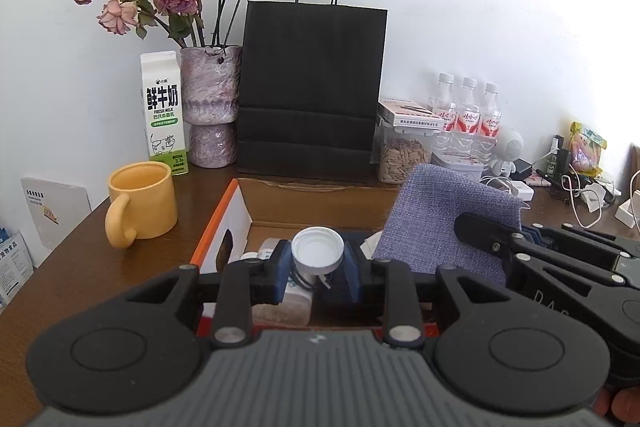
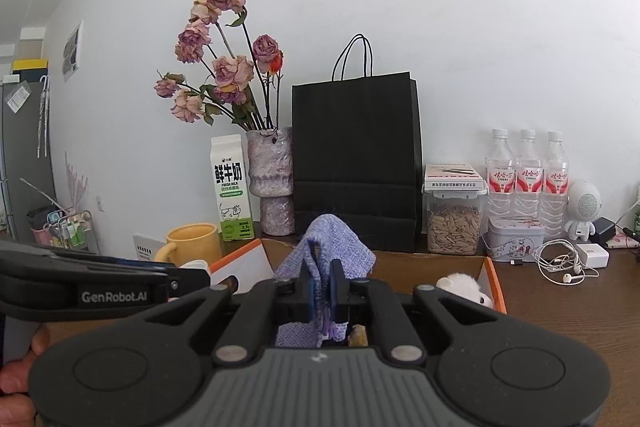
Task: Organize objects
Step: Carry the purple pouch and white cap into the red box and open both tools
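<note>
White wall is backing a brown wooden table (image 1: pixel 80 267) crowded with a milk carton (image 1: pixel 164 115), yellow mug (image 1: pixel 142 207), vase of dried roses (image 1: pixel 210 107), black paper bag (image 1: pixel 312 91) and water bottles (image 1: pixel 468 115); your left gripper (image 1: pixel 318 267) is clamping a white-capped bottle (image 1: pixel 317 251) over the open cardboard box (image 1: pixel 240 211); your right gripper (image 2: pixel 322 287) is pinching a purple woven cloth (image 2: pixel 324 251) shut between its pads, cloth draping above the same box; a white plush toy (image 2: pixel 464 287) is lying inside near the box's right wall.
</note>
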The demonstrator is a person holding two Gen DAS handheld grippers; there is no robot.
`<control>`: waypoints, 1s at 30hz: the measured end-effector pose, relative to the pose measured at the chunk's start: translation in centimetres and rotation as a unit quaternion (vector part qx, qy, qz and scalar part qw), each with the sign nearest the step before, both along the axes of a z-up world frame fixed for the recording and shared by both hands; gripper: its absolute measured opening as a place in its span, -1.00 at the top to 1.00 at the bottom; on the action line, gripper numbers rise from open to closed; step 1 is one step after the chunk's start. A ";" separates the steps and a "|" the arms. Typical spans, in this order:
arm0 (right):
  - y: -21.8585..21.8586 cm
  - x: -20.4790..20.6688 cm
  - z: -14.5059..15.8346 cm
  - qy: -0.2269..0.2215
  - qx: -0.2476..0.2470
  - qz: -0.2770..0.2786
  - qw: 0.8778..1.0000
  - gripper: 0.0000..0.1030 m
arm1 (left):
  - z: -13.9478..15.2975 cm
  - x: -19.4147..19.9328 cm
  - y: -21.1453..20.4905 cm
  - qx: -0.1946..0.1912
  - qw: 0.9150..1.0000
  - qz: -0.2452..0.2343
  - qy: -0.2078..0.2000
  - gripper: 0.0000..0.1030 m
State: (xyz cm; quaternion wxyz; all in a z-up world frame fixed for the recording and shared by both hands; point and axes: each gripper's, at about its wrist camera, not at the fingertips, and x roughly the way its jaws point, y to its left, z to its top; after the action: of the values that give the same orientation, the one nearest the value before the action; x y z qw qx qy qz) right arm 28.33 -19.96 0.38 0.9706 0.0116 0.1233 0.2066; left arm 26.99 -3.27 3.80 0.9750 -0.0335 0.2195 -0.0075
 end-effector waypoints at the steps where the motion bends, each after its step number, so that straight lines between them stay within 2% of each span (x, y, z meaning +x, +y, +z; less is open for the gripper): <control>1: 0.3 0.9 -0.1 0.002 -0.002 0.000 1.000 0.88 | -0.1 0.9 0.0 0.000 1.000 -0.001 0.000 0.44; 9: 0.7 6.5 -1.2 0.025 0.001 0.000 1.000 0.88 | -1.4 6.7 -0.1 -0.009 1.000 0.007 0.004 0.44; 11: 0.4 7.6 -1.7 0.037 0.004 0.001 0.999 0.88 | -2.0 7.8 -0.2 -0.005 1.000 0.004 0.018 0.44; 20: 0.4 9.1 -2.6 0.056 -0.011 -0.005 0.998 0.84 | -3.0 9.2 0.6 -0.005 0.999 0.009 0.034 0.43; 22: 0.5 9.0 -2.7 0.061 -0.019 -0.004 0.998 0.72 | -2.9 9.0 0.6 -0.004 0.999 0.007 0.032 0.29; 24: 0.6 8.8 -2.8 0.067 -0.031 -0.013 0.997 0.45 | -2.7 8.8 0.7 -0.004 1.000 0.010 0.027 -0.32; 26: 0.8 8.6 -2.9 0.077 -0.048 -0.016 0.996 -0.27 | -2.5 8.6 0.7 0.001 1.000 0.015 0.021 -0.71; 27: 0.8 8.5 -3.0 0.075 -0.051 -0.019 0.996 -0.40 | -2.4 8.5 0.6 0.003 1.000 0.014 0.019 -0.93; 29: 0.8 8.2 -2.9 0.071 -0.055 -0.022 0.996 -0.78 | -2.4 8.4 0.4 0.007 1.000 0.016 0.017 -1.00; 30: 0.7 8.2 -2.8 0.071 -0.054 -0.022 0.996 -0.84 | -2.4 8.4 0.3 0.009 1.000 0.015 0.020 -1.00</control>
State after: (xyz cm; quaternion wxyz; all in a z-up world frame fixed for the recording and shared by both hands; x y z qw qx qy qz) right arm 36.48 -19.24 -2.47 0.9630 -0.0238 0.2022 0.1768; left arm 35.38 -2.94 1.40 0.9706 -0.0282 0.2389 0.0095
